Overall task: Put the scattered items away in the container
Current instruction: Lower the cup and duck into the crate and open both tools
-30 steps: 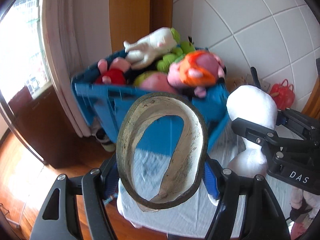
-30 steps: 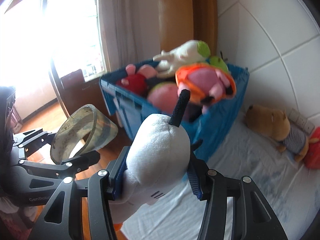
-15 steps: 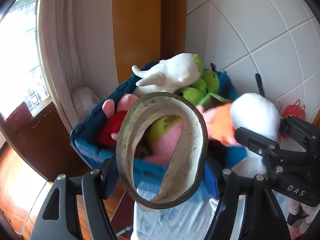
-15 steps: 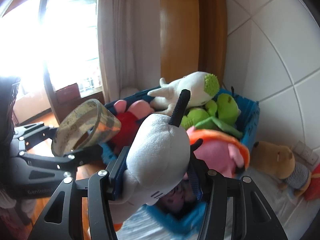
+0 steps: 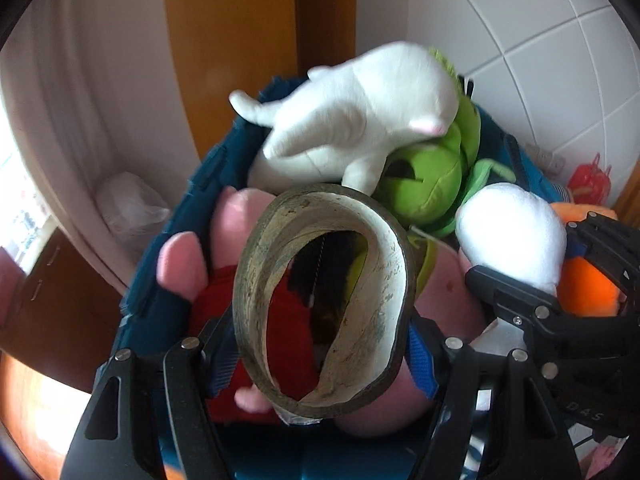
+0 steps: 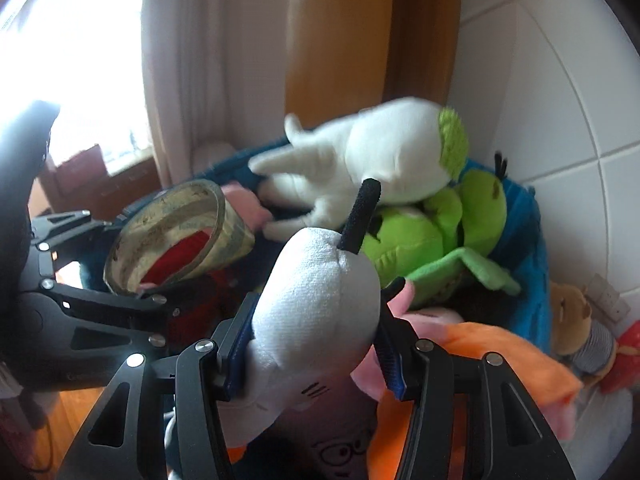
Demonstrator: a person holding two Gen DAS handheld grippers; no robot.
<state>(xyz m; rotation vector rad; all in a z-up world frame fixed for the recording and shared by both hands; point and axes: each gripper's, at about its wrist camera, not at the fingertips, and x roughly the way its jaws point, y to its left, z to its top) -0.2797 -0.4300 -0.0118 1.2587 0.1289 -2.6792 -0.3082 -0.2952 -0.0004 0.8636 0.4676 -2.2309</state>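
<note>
My left gripper (image 5: 320,352) is shut on a worn roll of tape (image 5: 380,264), which it holds upright over the left half of the blue bin (image 5: 176,240). My right gripper (image 6: 316,352) is shut on a white plush toy (image 6: 320,300) with a black stick-like ear. It hangs over the bin's right half, beside the tape roll (image 6: 224,232). The bin is heaped with plush toys: a white one (image 5: 360,112) on top, a green one (image 5: 432,184), and a red and pink one (image 5: 288,328).
The bin stands in a corner against a tiled wall (image 6: 560,100), a wooden post (image 5: 232,40) and a curtain (image 5: 80,100). An orange and pink plush (image 6: 500,352) lies at the bin's near right. A brown bear (image 6: 572,320) and a red toy (image 6: 624,352) lie right of the bin.
Both grippers have moved forward with their loads, from in front of the bin to above its heap of toys. Neither grip has changed.
</note>
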